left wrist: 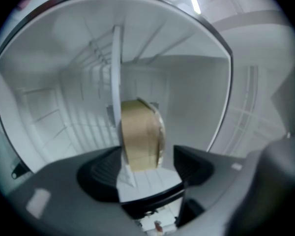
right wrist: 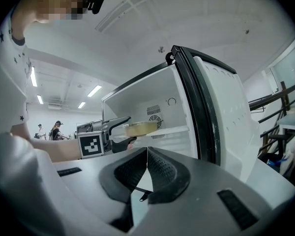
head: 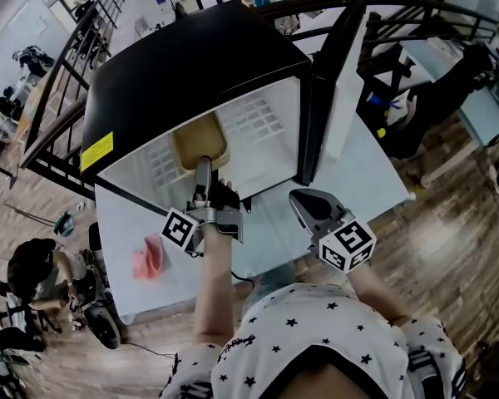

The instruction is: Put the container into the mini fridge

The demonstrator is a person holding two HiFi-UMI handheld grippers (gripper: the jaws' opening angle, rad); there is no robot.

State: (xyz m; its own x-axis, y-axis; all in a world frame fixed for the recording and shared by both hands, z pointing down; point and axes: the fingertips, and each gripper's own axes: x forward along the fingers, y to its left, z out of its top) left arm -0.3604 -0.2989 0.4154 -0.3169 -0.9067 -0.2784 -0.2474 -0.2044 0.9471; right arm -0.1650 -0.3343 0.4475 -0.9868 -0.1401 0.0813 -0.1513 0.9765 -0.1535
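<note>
the white table (head: 358, 165) carries the black-topped fridge (head: 191, 65), its door (head: 328, 81) swung wide open to my right. inside, a white shelf (right wrist: 172, 130) runs across, with a round vent (right wrist: 156, 122) in the back wall behind it.

the tan container (head: 201, 144) is already inside the fridge and seems to rest flat on that shelf. my left gripper (head: 202, 166) reaches in through the opening, turned on its side. its jaws stand wide apart, with the container's near edge just at their tips, and the pads are not pressing on it. my right gripper (head: 312, 206) hangs outside, in front of the door and above the table, its jaws closed together on nothing.

i judge this to be the letting-go step, with the placing as good as done. the next move calls for drawing the left gripper straight back out, keeping the jaws wide so they don't drag the container off the shelf. after that the door wants shutting, and the right gripper is nearest to it.

a pink cloth (head: 148, 258) lies on the table to my left. as for writing, a yellow sticker (head: 97, 150) sits on the fridge's front edge, its print too small to read. the grippers' cubes bear black-and-white square markers (head: 181, 229). i see no brand name.
</note>
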